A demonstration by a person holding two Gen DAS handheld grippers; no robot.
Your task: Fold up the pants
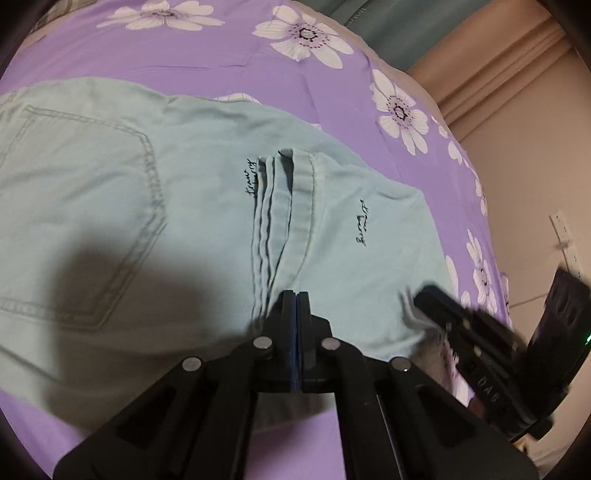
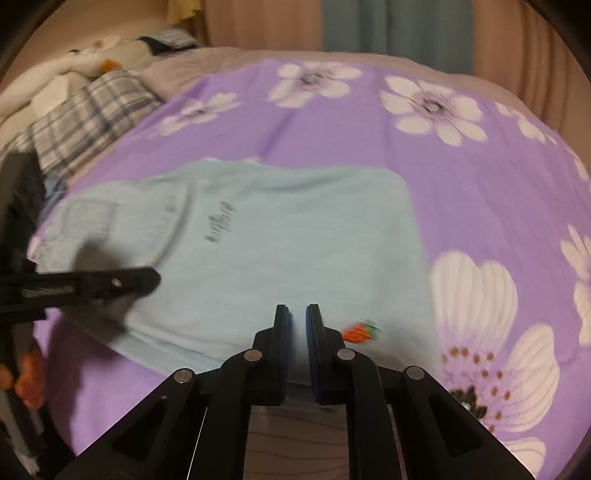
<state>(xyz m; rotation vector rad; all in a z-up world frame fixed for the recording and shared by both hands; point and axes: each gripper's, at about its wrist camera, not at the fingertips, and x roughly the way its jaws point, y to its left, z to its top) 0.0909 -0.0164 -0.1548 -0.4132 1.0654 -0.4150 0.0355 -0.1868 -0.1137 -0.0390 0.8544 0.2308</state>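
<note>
— Where are the pants (image 1: 155, 206) now?

— Folded on the purple bedsheet (image 1: 207, 70), hems on top. The left gripper (image 1: 297, 295) is pressed together; if it pinches cloth, I cannot tell. The right gripper (image 2: 297, 314) is a little spread, holding nothing.

— The risk?

— If the left one drags cloth, I think the fold opens.

home bedroom | floral bedsheet (image 2: 332, 147) | plaid pillow (image 2: 92, 110) | curtains (image 2: 395, 26)

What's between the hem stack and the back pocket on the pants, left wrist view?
Only plain pale-blue fabric of the pants, with small black script beside the hem stack and a dark shadow lower down toward the back pocket. Left wrist view.
</note>
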